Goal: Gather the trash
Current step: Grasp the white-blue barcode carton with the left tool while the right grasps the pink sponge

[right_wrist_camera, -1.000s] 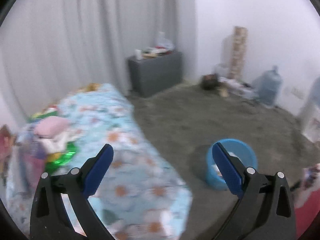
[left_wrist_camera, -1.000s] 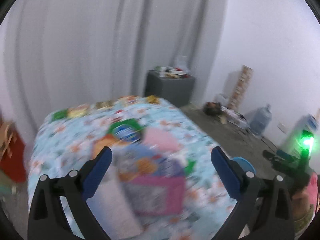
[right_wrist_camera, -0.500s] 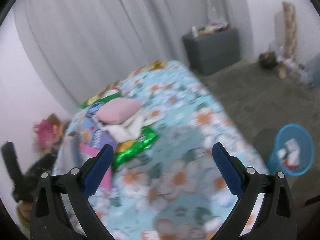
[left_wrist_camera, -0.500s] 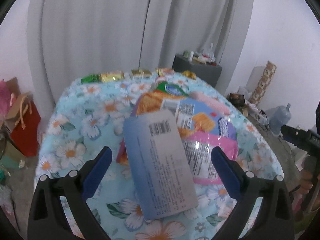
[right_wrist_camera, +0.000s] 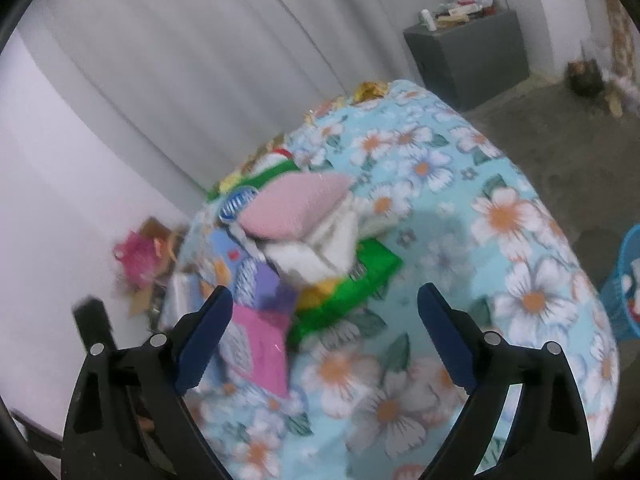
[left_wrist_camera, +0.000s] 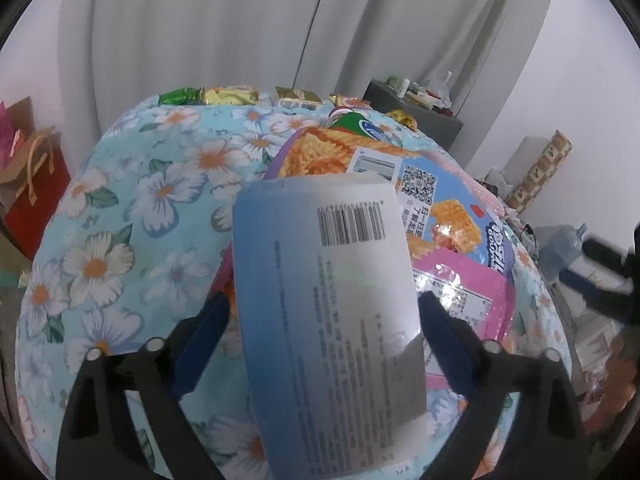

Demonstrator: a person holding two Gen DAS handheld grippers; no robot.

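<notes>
Covering desk [left_wrist_camera: 120,208]: floral cloth, wrapper heap piled mid-top, easy reach. Bin [right_wrist_camera: 628,280] on floor off desk's right, ready for drops. Blue-white packet [left_wrist_camera: 328,312] tops heap, between spread left tongs [left_wrist_camera: 322,336], likely first pick. Right tongs [right_wrist_camera: 324,336] spread, empty, hovering near heap.

You stood in lived-in home room, bedroom-like. Grey curtain [left_wrist_camera: 248,40] covered whole back wall. Table under blue flowered cloth [left_wrist_camera: 132,216] held snack wrappers [left_wrist_camera: 224,95] along far edge. Grey cabinet [right_wrist_camera: 468,56] in corner carried small bottles and clutter. Bare concrete-looking floor [right_wrist_camera: 560,132] ran past it. Red paper gift bag [left_wrist_camera: 32,184] sat by wall. Big water jug [left_wrist_camera: 560,246] stood on floor. Blue plastic basket [right_wrist_camera: 624,280] waited beside table.
</notes>
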